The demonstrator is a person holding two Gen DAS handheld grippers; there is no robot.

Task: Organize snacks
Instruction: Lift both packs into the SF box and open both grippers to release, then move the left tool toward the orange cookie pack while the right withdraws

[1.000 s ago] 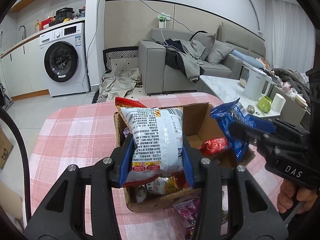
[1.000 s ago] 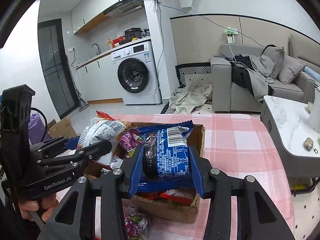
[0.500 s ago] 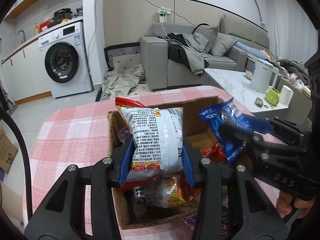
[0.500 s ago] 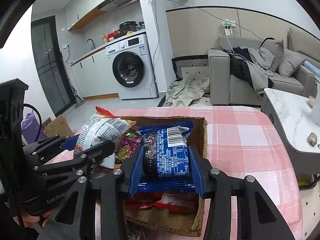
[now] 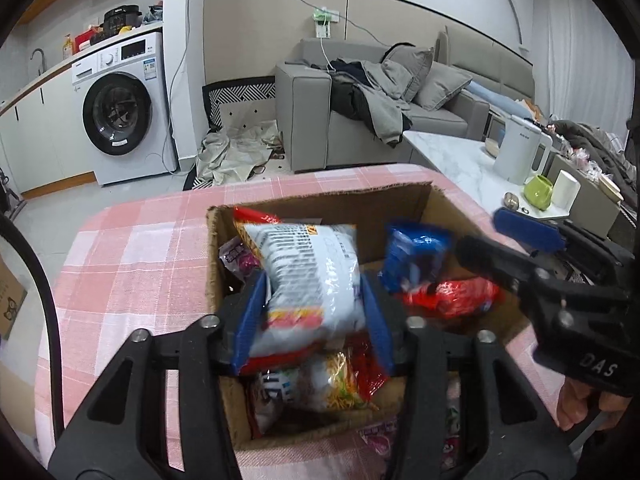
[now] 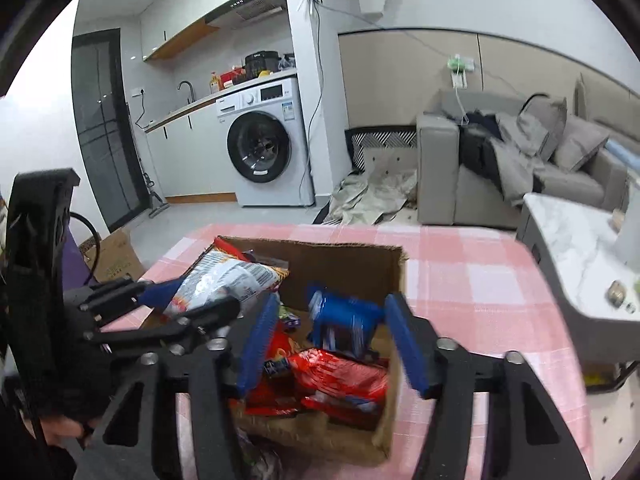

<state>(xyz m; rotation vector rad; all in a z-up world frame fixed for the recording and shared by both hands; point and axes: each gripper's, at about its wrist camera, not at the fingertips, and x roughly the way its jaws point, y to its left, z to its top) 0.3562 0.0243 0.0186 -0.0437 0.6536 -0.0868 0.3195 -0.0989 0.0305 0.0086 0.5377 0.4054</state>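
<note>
- Two hand-held grippers hang over one cardboard box [image 5: 424,204] on the pink-checked counter [image 5: 132,264], each bringing a packet in from above so it lands inside the walls rather than on the cloth.
- Left hand-held gripper [image 5: 316,312]: jaws opening, with the white chip bag [image 5: 312,276] between the blue pads. The bag looks loosely bracketed, not squeezed; it stands upright over the left half of the box, its lower end above a noodle packet [image 5: 340,384]. Judged as a release right over a free slot.
- Box contents, left to right: a purple packet [image 5: 236,260] against the left wall, the noodle packet and red wrappers near the front, a red packet [image 6: 340,376] low on the right side.
- Right hand-held gripper [image 6: 332,332]: jaws opening and already spread wide. The blue cookie pack [image 6: 344,320] sits between the pads without clear contact on either side, blurred, so probably dropping. It is over the right rear corner, above the red packet.
- Another packet [image 5: 380,440] lies on the counter just in front of the box, not yet put away.
- Risk, as a guess: the tall chip bag may tip against the purple packet once freed.
</note>
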